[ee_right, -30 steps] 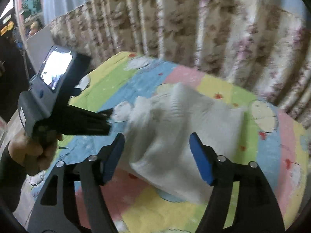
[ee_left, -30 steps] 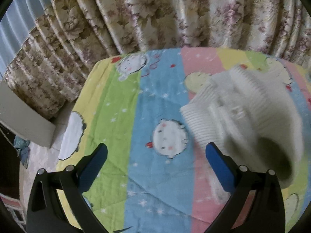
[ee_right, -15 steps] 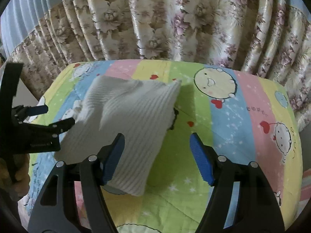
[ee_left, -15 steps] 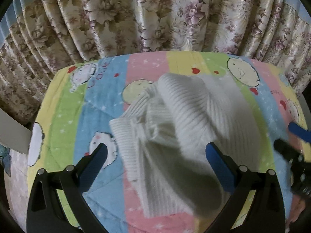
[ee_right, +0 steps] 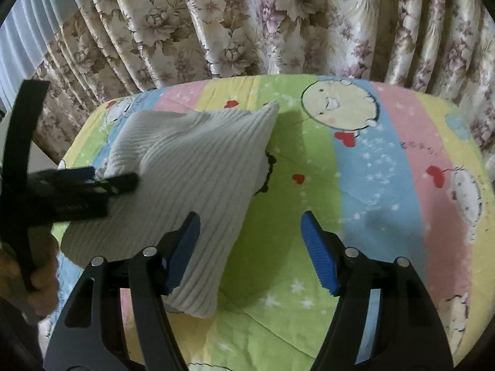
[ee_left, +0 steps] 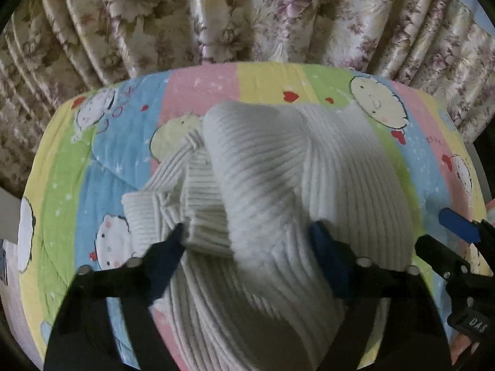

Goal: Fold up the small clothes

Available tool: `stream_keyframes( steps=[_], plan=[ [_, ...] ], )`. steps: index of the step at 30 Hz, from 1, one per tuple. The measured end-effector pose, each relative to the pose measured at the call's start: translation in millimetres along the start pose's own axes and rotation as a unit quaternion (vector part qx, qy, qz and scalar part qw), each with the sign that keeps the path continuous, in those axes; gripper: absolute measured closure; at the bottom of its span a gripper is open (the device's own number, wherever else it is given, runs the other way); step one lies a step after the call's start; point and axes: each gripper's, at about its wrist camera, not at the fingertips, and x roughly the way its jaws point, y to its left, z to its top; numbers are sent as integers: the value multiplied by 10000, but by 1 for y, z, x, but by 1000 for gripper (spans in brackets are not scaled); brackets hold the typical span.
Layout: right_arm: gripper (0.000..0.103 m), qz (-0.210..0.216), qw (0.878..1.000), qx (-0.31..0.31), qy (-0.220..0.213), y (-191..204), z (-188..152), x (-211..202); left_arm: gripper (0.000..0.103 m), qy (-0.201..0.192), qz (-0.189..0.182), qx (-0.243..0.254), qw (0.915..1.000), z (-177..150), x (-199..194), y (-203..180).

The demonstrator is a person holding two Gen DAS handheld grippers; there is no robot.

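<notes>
Left tool (ee_left: 247, 241): black fingers with blue pads set on either side of the white ribbed knit sweater (ee_left: 278, 191), fabric bunched between them and touching both. Can't tell if it's actually clamped or just straddling. Slight motion blur.

Right tool (ee_right: 249, 238): fingers wide apart, nothing between them; left pad (ee_right: 182, 247) just over the sweater's near edge, right pad over bare cover.

Sweater lies folded on the pastel striped cartoon-print cover (ee_right: 386, 185) on the desk, left of centre. Beige floral pleated curtain (ee_right: 278, 21) behind.
</notes>
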Motion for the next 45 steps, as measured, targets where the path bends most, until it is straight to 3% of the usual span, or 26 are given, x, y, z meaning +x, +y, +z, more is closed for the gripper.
stream_keyframes(
  steps=[1,4,8,10,11,16,23,30,32,35,41,45],
  plan=[
    [34,45,10000,36,16,-1,0,2,55,-20,-74,28,10000,0,-1,0],
    [34,451,9985,300,45,-7,0,8,74,-76,-125,91,9999,2,-6,4],
    [36,1262,9877,895,213,-18,2,26,78,-47,-212,113,9997,0,-8,11],
    [57,1682,9795,1061,322,-18,2,34,79,-68,-207,123,9997,-1,-10,12],
    [58,1655,9799,1078,291,-16,3,34,80,-78,-194,100,9997,-1,-11,12],
    [78,1313,9902,471,20,5,4,16,82,-284,-92,196,9994,-4,-32,15],
    [83,908,9926,-758,-271,63,11,-8,82,-351,298,207,9987,-25,-49,46],
    [83,197,9862,-1646,-20,114,8,19,77,-293,588,284,9974,-49,-34,58],
    [82,143,9861,-1657,37,115,4,26,71,-338,577,277,9974,-50,-31,60],
    [79,250,9868,-1601,33,108,2,26,51,-382,669,233,9968,-45,-35,61],
    [50,609,9887,-1338,-283,89,11,-9,28,-557,646,349,9957,-44,-60,57],
    [49,401,9910,-1247,-291,75,10,-18,24,-574,801,750,9923,-55,-66,45]
  ],
)
